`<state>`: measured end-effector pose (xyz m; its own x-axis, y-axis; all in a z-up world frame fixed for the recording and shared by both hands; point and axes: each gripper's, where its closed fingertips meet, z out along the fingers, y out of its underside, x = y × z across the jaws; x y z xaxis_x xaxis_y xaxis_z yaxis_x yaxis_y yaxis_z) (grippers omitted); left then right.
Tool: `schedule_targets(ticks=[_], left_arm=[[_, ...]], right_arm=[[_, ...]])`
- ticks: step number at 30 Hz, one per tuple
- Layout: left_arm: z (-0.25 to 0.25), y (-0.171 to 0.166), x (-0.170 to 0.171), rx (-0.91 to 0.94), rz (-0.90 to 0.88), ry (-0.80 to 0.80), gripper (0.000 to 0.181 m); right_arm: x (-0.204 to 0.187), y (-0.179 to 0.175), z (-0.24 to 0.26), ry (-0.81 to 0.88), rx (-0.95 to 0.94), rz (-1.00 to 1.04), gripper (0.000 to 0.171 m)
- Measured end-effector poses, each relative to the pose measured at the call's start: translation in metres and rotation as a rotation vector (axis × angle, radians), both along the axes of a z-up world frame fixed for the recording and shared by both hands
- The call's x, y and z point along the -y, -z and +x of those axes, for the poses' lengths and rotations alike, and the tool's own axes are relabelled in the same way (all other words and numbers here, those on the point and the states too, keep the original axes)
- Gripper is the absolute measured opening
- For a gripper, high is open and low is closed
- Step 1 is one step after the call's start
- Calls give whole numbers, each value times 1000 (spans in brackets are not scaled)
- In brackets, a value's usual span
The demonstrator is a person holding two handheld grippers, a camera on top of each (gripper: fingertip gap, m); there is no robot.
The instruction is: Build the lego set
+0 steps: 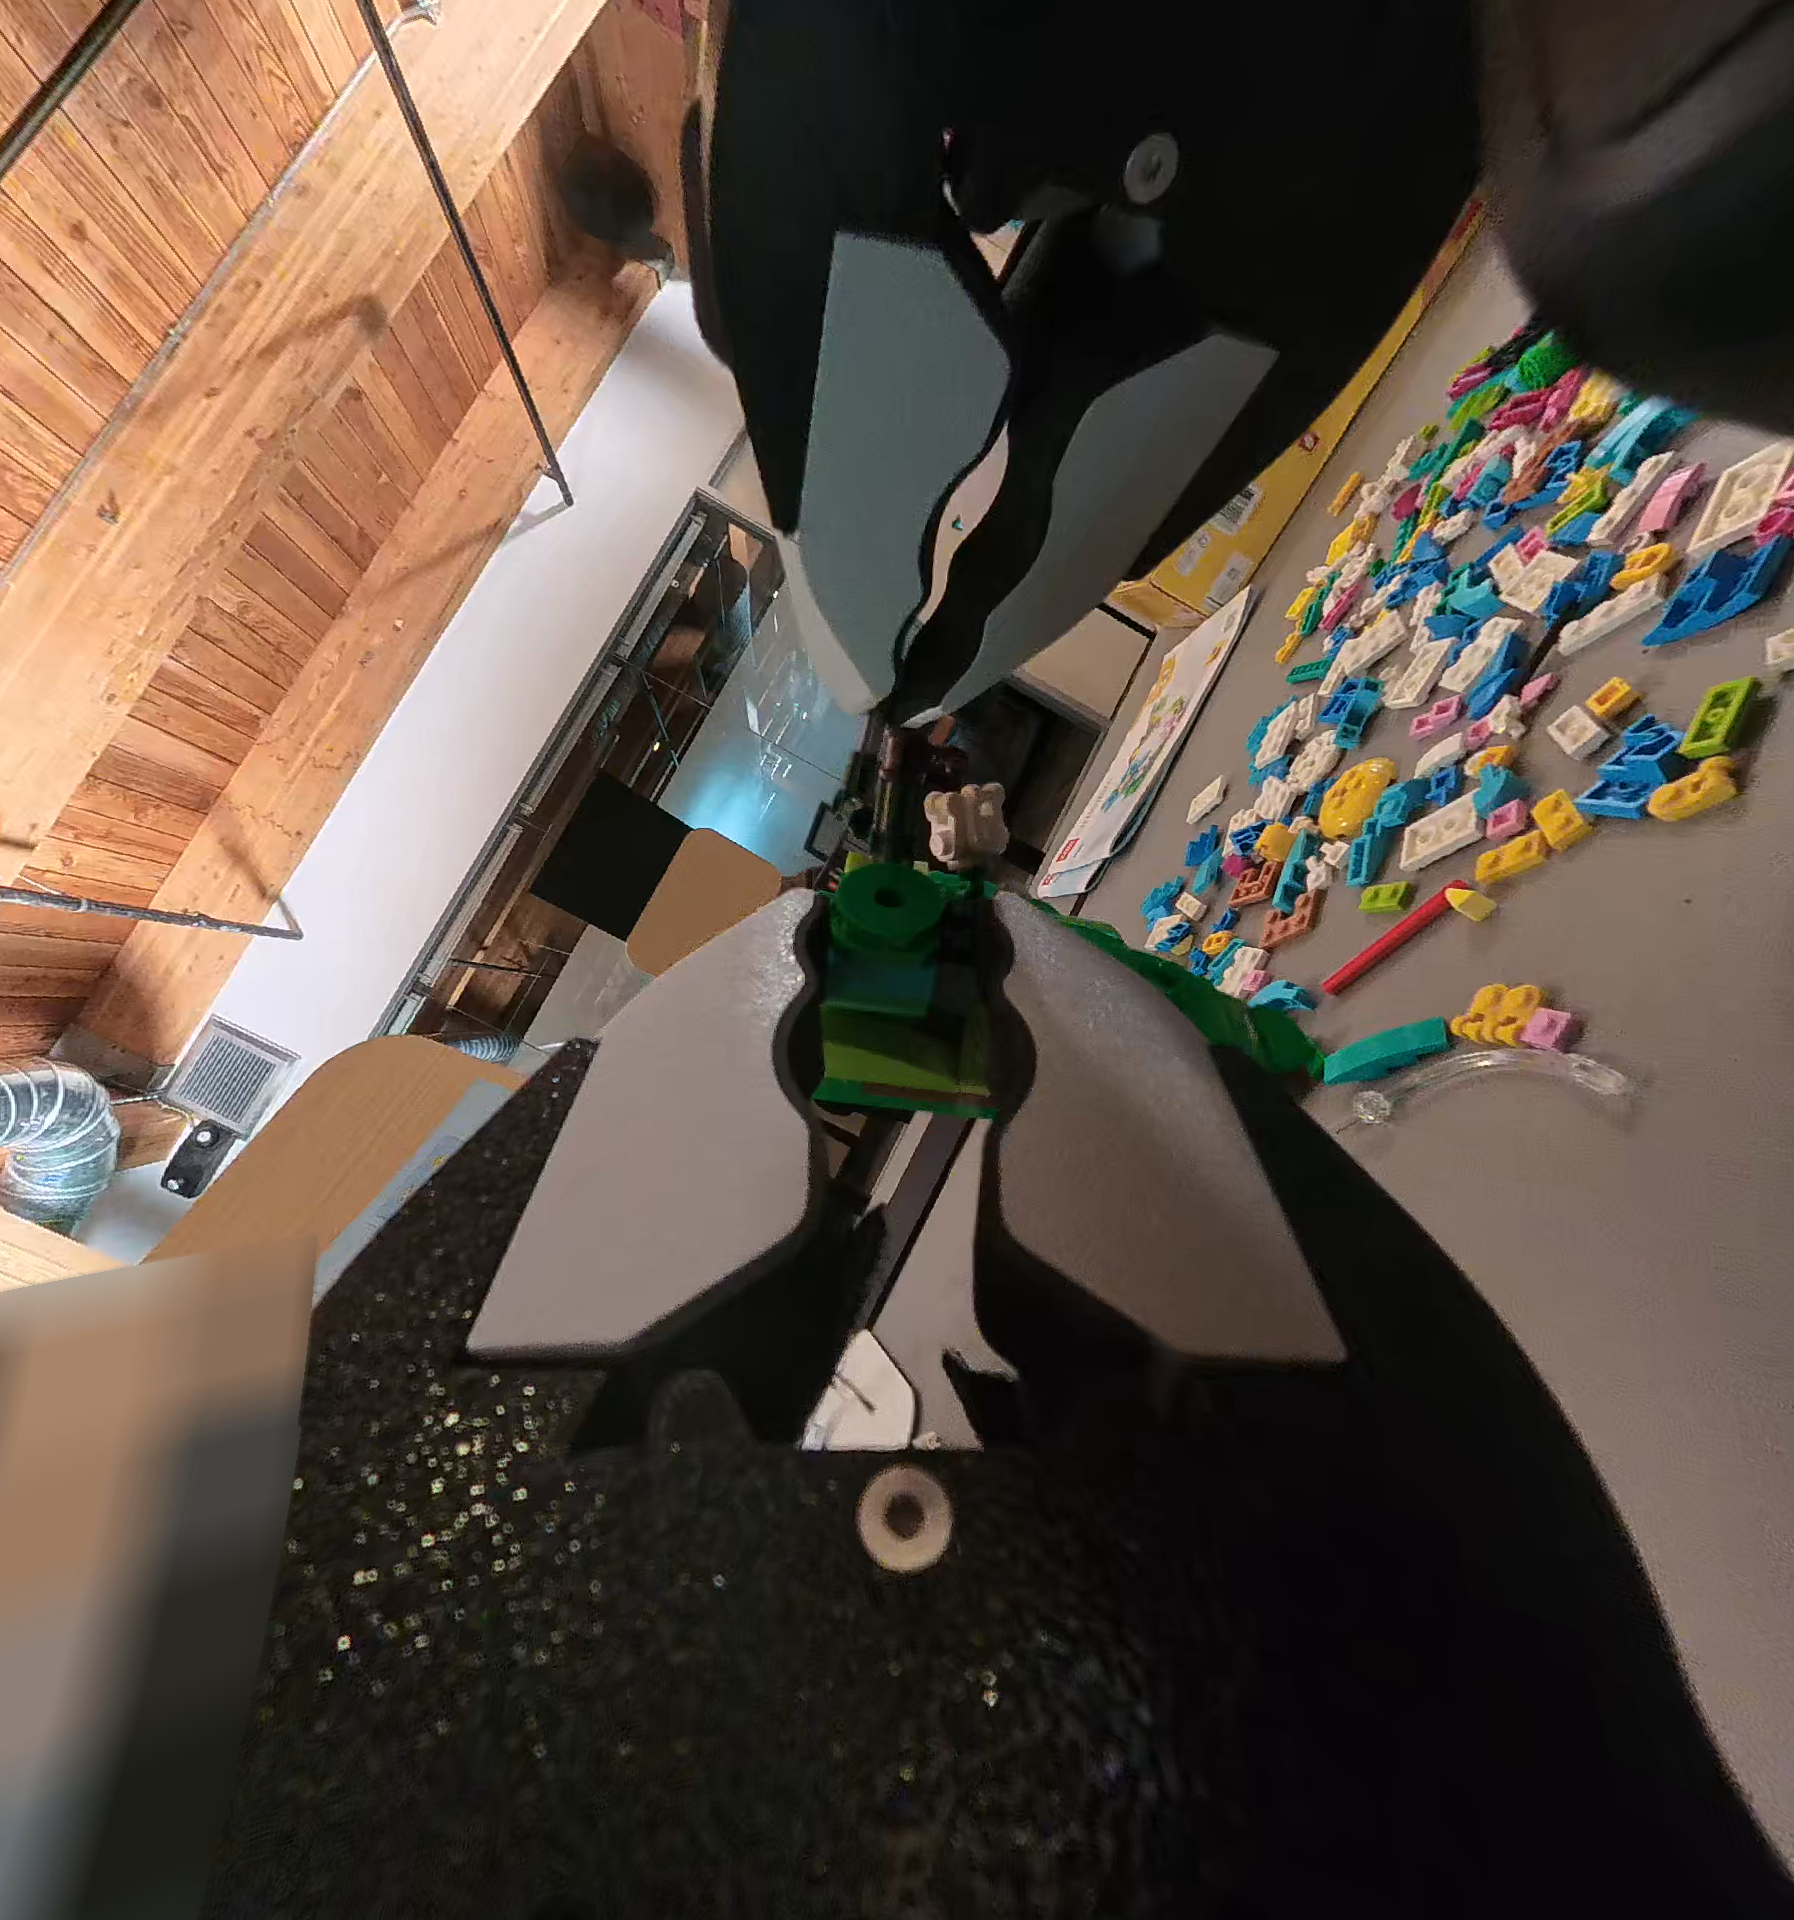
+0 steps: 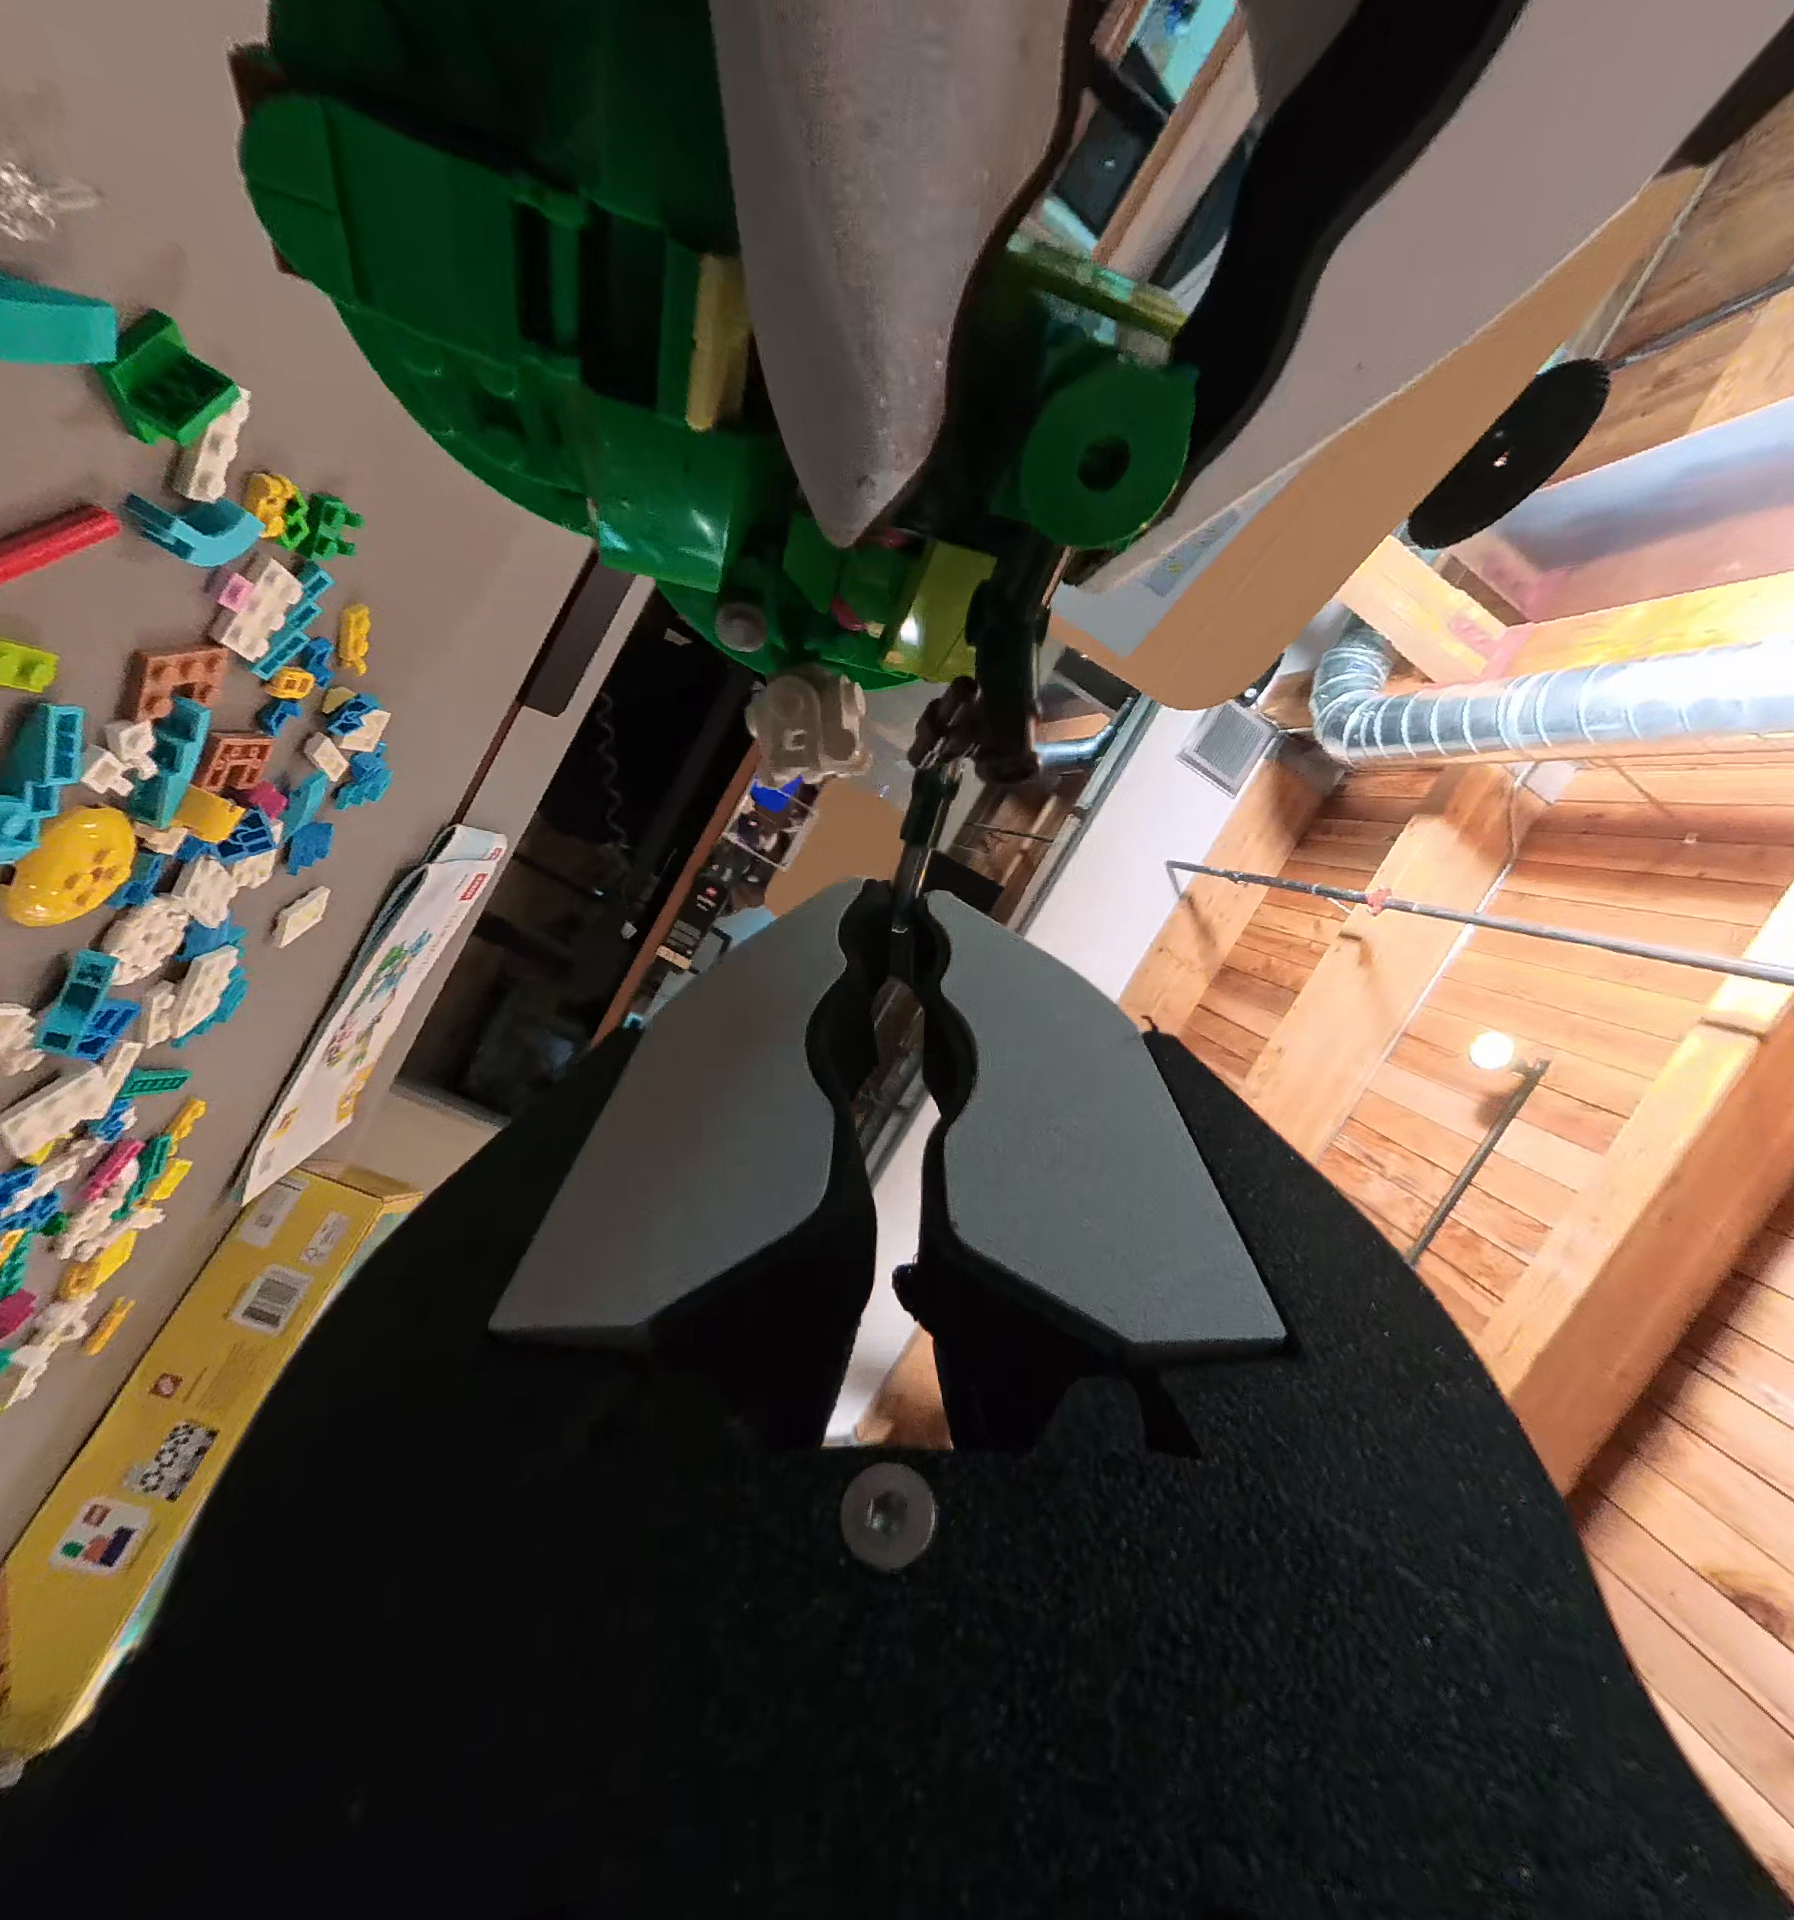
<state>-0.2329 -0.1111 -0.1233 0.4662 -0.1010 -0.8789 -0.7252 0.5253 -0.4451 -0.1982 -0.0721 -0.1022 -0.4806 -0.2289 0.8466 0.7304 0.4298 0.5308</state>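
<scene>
I have the green lego build (image 1: 903, 997) pinched in my left gripper (image 1: 908, 935), lifted clear of the worktop (image 1: 1599, 1195). My right gripper (image 2: 898, 925) is pressed onto a thin dark stem (image 2: 924, 821) sticking out of the build's end. I judge I'm seating that stem; next I need a straight, gentle push along its axis while the left resists. Loose bricks (image 1: 1444, 675) lie toward the worktop's far edge, near the yellow box (image 2: 176, 1382).

The left claw (image 1: 903, 997) is clamped around a green lego assembly (image 1: 898, 997). The right claw (image 2: 898, 935), facing it tip to tip, pinches a thin dark stem (image 2: 919, 821) at its very tips.
</scene>
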Motion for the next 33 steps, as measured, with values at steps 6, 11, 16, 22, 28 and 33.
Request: schedule_targets(ticks=[6,11,16,22,28,33], left_arm=[[1,2,-1,-8,-8,-1,26],[-2,4,-4,-10,-21,-13,26],[0,5,-5,-16,-31,-8,26],[1,8,-5,-39,-35,-5,26],[0,9,-6,-66,-17,-18,26],[2,9,-3,-102,16,-20,26]], right_arm=[[-3,10,-4,31,18,-44,3],[2,12,-10,13,29,-50,3],[7,13,-11,6,30,-59,3],[9,16,-10,1,58,-69,3],[4,19,-4,45,86,-94,3],[6,17,-5,43,74,-95,3]])
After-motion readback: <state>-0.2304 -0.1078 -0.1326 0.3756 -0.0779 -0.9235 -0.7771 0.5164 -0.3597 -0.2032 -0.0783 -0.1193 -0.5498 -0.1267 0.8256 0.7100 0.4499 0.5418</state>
